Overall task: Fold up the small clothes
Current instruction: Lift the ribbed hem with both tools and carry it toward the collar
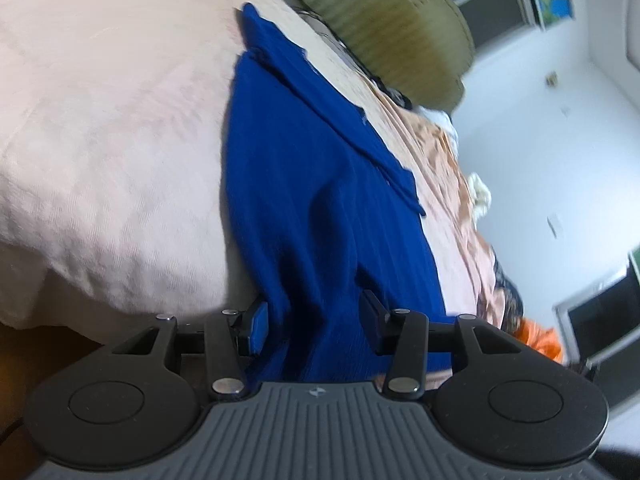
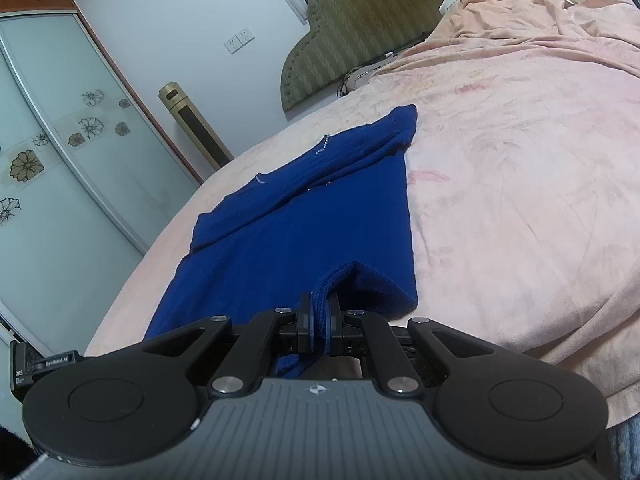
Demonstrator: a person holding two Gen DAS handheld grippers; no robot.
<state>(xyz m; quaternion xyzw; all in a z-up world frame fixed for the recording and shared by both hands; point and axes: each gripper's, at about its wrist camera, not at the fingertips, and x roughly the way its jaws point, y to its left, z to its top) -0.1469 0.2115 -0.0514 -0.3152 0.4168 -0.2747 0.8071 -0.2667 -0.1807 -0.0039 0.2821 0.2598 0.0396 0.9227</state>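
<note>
A dark blue ribbed garment [image 1: 304, 160] lies spread on the pink bedcover [image 1: 100, 140], with one sleeve folded across its far part. My left gripper [image 1: 314, 320] stands open at the garment's near edge. Blue cloth runs between its fingers [image 1: 256, 326], and the pads are not pressing on it. In the right wrist view the same garment [image 2: 304, 216] stretches away toward the headboard. My right gripper [image 2: 318, 320] is shut on a raised fold of the near hem, which stands up as a small ridge.
An olive padded headboard [image 2: 360, 32] closes the far end of the bed. Rumpled peach and white bedding [image 2: 540, 12] is heaped at the far right. A sliding wardrobe [image 2: 60, 140] and a gold tower unit [image 2: 192, 120] stand left of the bed. Something orange [image 1: 540, 340] lies beyond the bed's edge.
</note>
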